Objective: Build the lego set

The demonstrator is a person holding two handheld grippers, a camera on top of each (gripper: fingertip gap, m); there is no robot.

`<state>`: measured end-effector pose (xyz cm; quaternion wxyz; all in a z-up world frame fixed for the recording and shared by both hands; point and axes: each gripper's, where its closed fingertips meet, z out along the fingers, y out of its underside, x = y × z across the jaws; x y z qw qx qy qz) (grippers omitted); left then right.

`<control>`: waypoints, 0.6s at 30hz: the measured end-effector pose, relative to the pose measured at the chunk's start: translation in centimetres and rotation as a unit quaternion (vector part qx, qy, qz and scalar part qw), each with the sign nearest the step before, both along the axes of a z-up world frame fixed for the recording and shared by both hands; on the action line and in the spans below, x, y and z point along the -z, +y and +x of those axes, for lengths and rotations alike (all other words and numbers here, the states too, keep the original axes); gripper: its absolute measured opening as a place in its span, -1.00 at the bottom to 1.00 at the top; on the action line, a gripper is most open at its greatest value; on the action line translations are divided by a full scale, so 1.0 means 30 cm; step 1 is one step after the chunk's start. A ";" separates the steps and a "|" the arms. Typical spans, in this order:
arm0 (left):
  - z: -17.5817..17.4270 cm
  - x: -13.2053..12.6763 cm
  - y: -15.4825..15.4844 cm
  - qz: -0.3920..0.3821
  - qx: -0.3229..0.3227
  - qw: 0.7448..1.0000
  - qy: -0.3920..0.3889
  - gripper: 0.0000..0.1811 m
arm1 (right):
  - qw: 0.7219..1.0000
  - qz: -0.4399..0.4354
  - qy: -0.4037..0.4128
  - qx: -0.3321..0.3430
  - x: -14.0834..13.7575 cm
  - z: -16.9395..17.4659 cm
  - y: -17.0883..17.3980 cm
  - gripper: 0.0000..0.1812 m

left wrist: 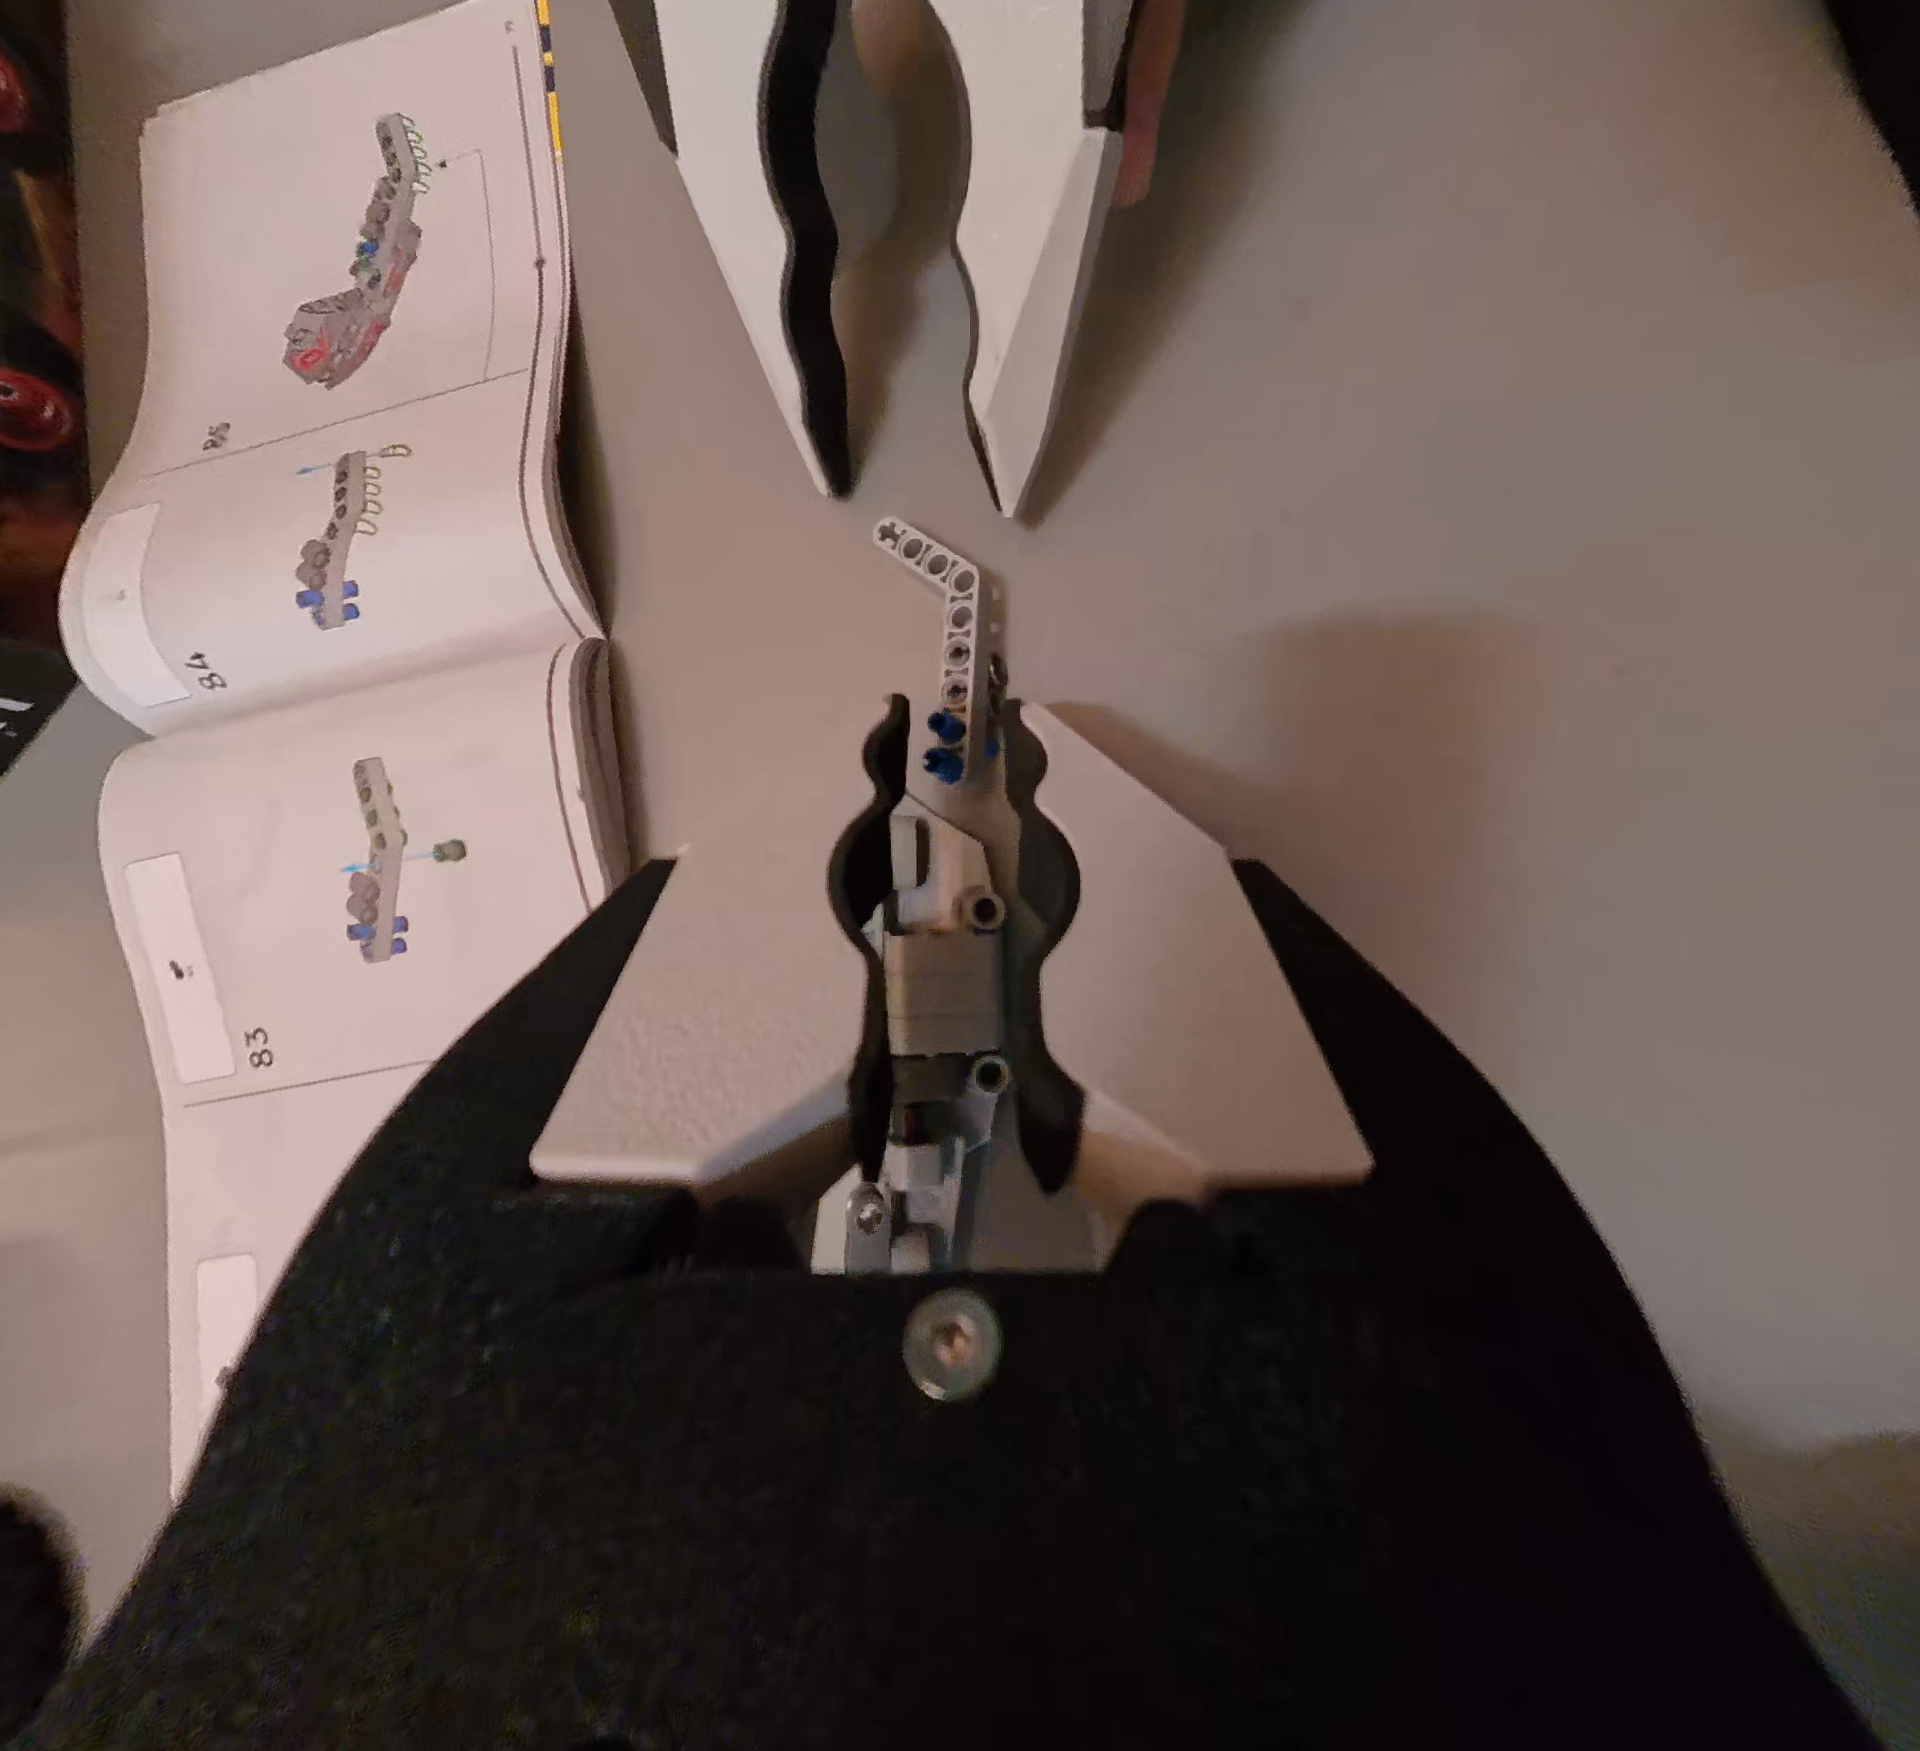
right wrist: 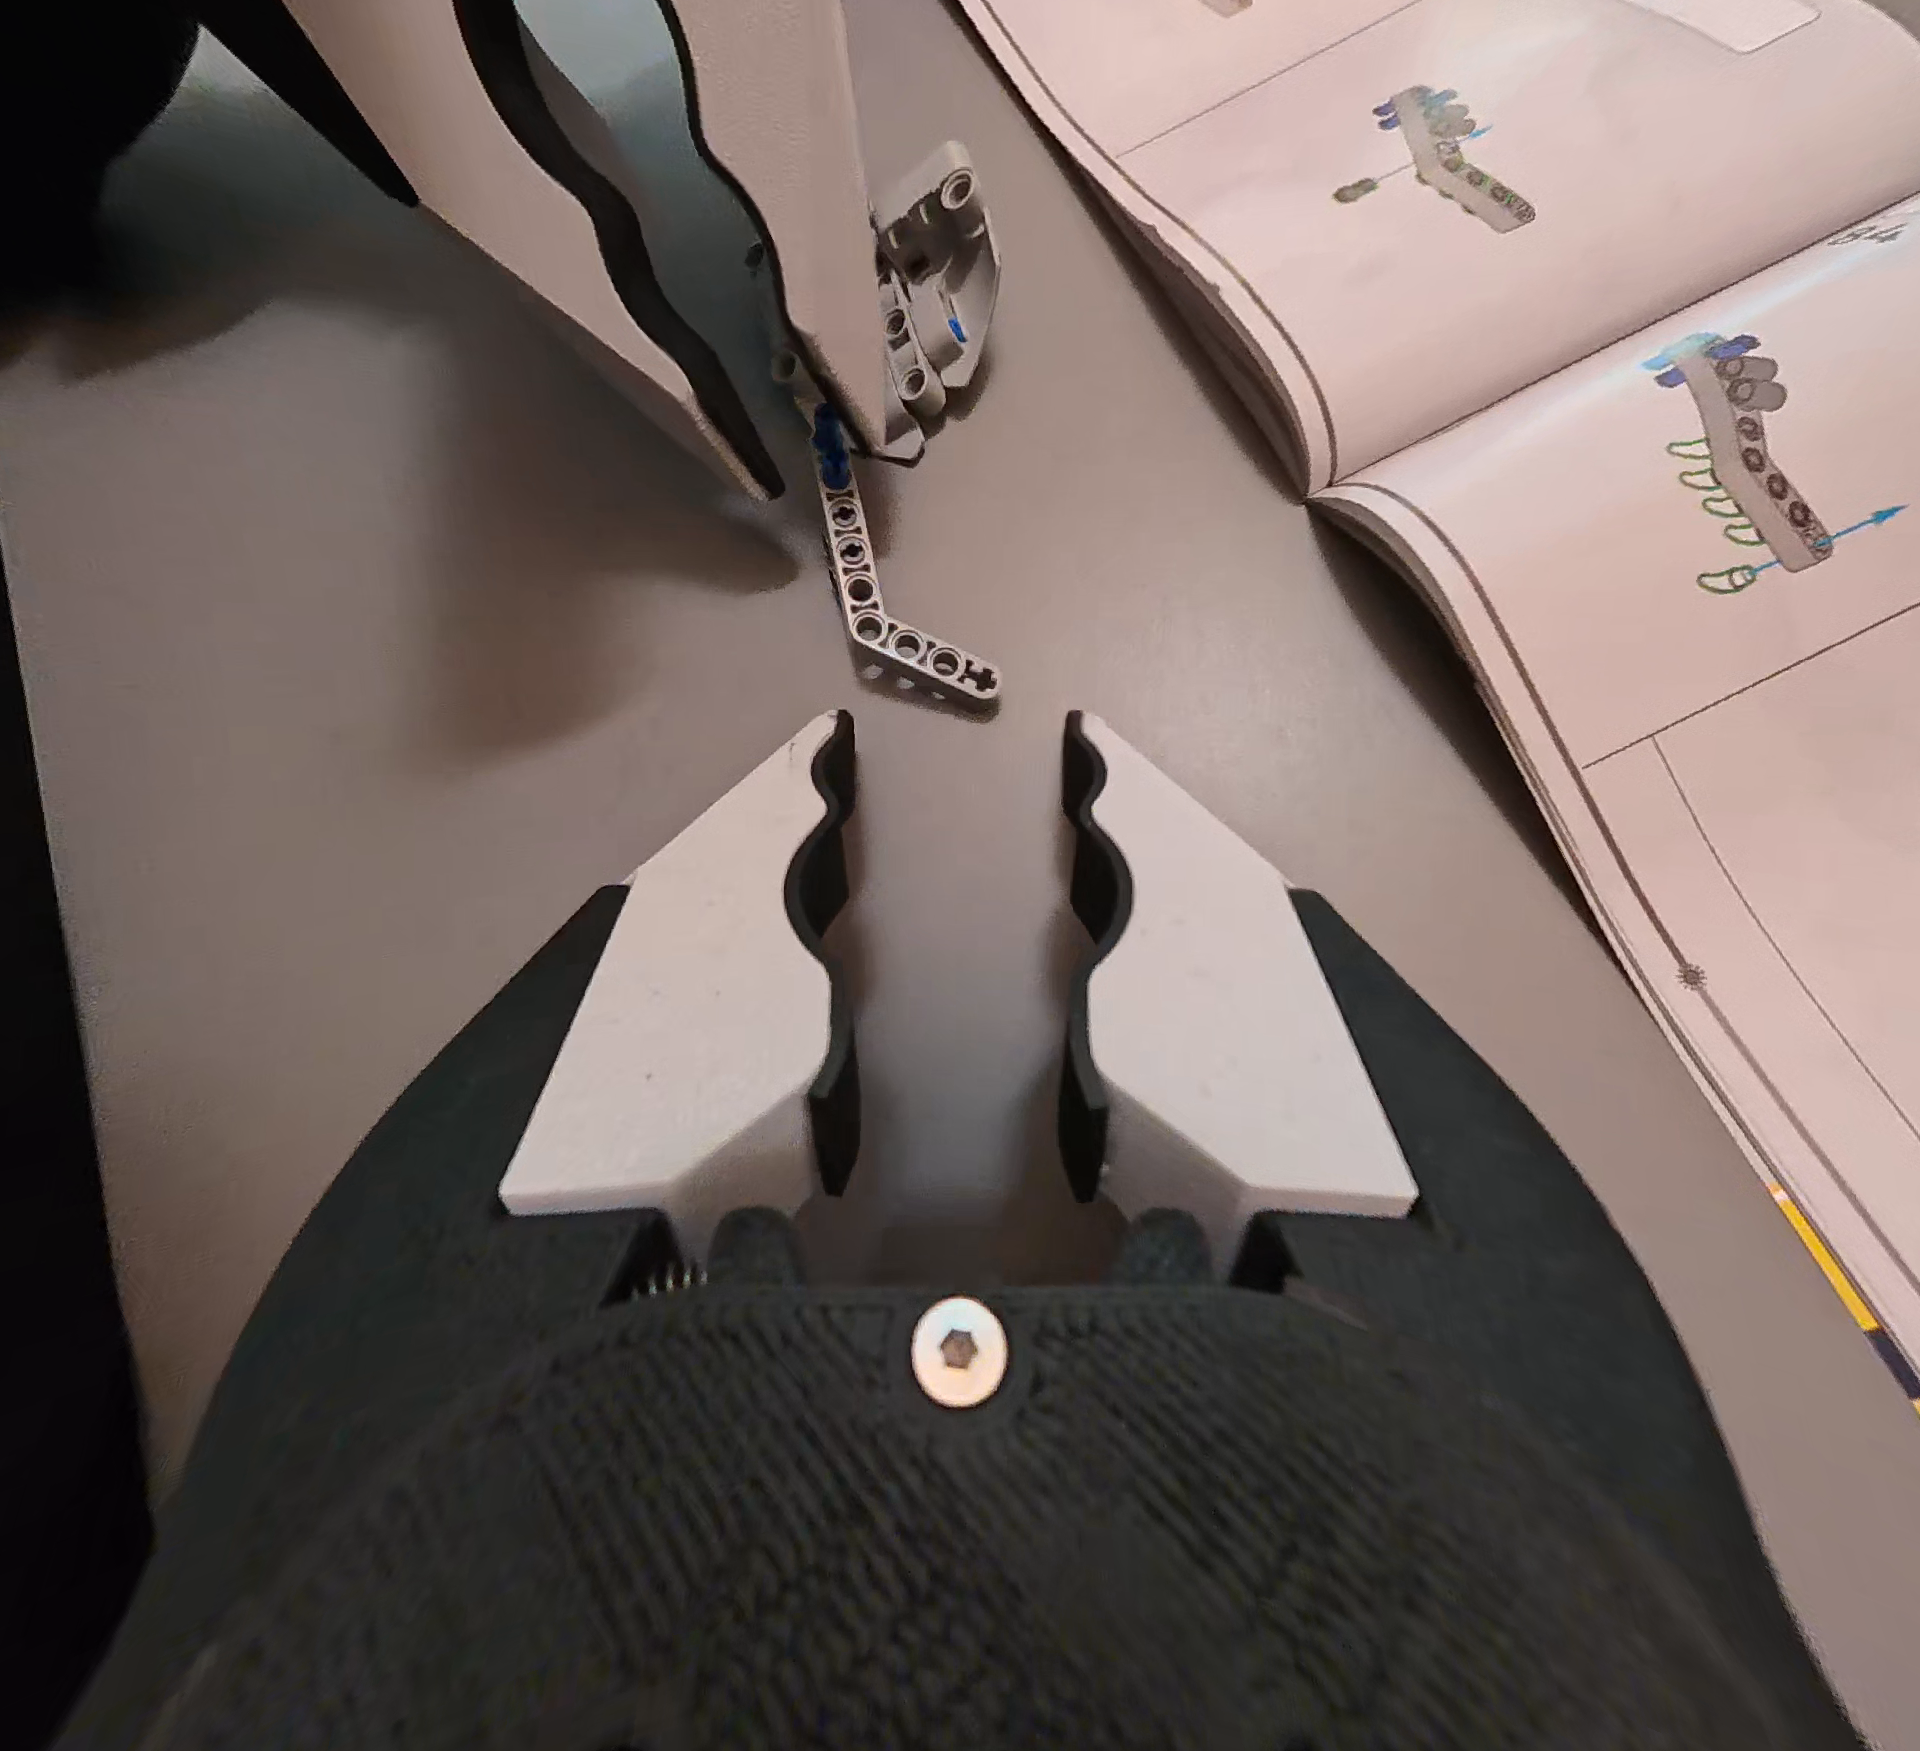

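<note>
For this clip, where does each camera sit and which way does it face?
Left wrist view: on the left claw, looking along its fingers down at the table; that claw grips a grey lego assembly, with the right claw opposite.
Right wrist view: on the right claw, open and empty, facing the other way.
Shared: the bent grey beam, the open instruction booklet, and both claws.

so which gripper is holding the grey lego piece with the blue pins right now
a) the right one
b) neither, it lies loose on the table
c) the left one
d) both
c: the left gripper is shut on the grey lego piece, while the right gripper is open with nothing between its fingers, just short of the piece's bent end.
</note>
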<state>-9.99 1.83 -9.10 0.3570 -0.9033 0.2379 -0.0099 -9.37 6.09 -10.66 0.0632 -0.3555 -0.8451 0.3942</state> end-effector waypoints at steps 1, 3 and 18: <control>0.004 -0.012 -0.001 0.009 -0.002 1.000 -0.003 -0.83 | 1.000 -0.001 0.001 0.001 -0.002 0.000 0.001 -0.59; 0.013 -0.040 -0.006 0.029 -0.008 0.999 -0.017 -0.82 | 1.000 0.002 0.011 0.004 -0.008 -0.005 0.008 -0.57; -0.571 -0.448 -0.821 0.087 -0.480 0.868 0.095 -0.94 | 0.984 -0.005 0.177 0.022 -0.168 -0.069 -0.015 -0.43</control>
